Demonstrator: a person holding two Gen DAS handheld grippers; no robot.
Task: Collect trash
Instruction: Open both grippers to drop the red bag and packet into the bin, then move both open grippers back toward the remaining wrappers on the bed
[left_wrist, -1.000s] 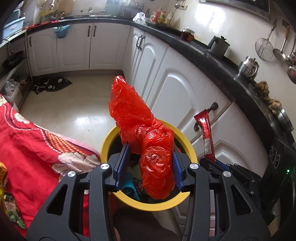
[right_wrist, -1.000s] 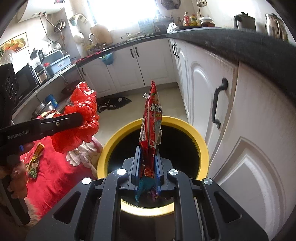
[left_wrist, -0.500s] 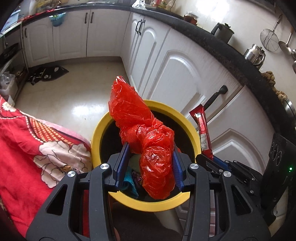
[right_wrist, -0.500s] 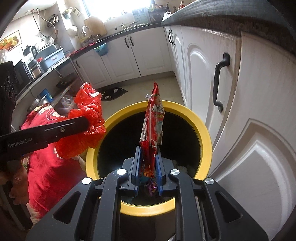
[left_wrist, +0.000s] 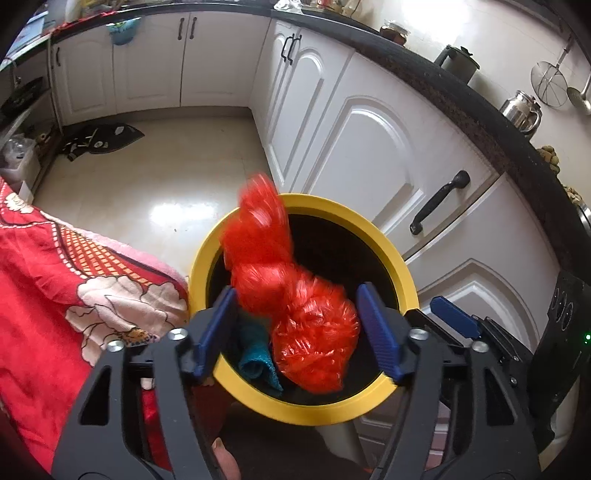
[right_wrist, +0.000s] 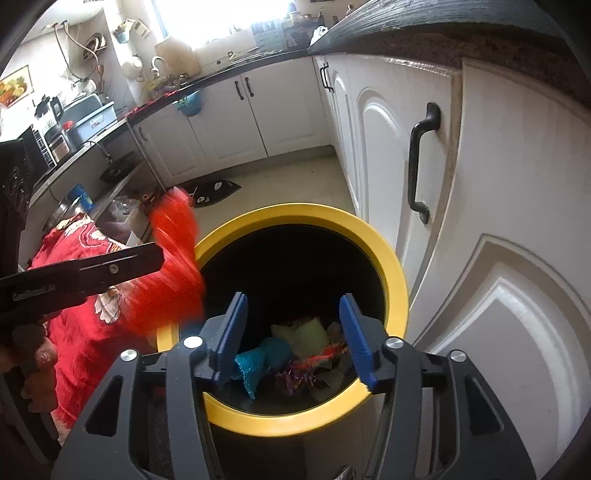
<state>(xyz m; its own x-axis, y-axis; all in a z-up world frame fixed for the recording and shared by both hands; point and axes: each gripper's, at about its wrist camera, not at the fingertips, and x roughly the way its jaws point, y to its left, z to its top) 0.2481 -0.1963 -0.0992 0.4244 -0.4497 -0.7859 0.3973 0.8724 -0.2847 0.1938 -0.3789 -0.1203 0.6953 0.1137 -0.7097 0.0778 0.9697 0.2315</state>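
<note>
Both sets of fingers are opening over the yellow-rimmed bin (left_wrist: 400, 269). The red plastic bag (left_wrist: 295, 299) hangs loose between the left gripper (left_wrist: 299, 328), just inside the rim's left edge; the right gripper (right_wrist: 293, 338) is empty. Spread wide and hold steady so it drops in.

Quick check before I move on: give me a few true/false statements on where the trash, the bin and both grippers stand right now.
1. The red plastic bag is clamped tight by the left gripper. False: the jaws are opening and the blurred bag hangs loose between the pads.
2. The right gripper holds nothing. True.
3. The yellow-rimmed bin is empty. False: a teal wrapper and other trash lie inside.
4. Both grippers are over the bin's opening. True.
</note>
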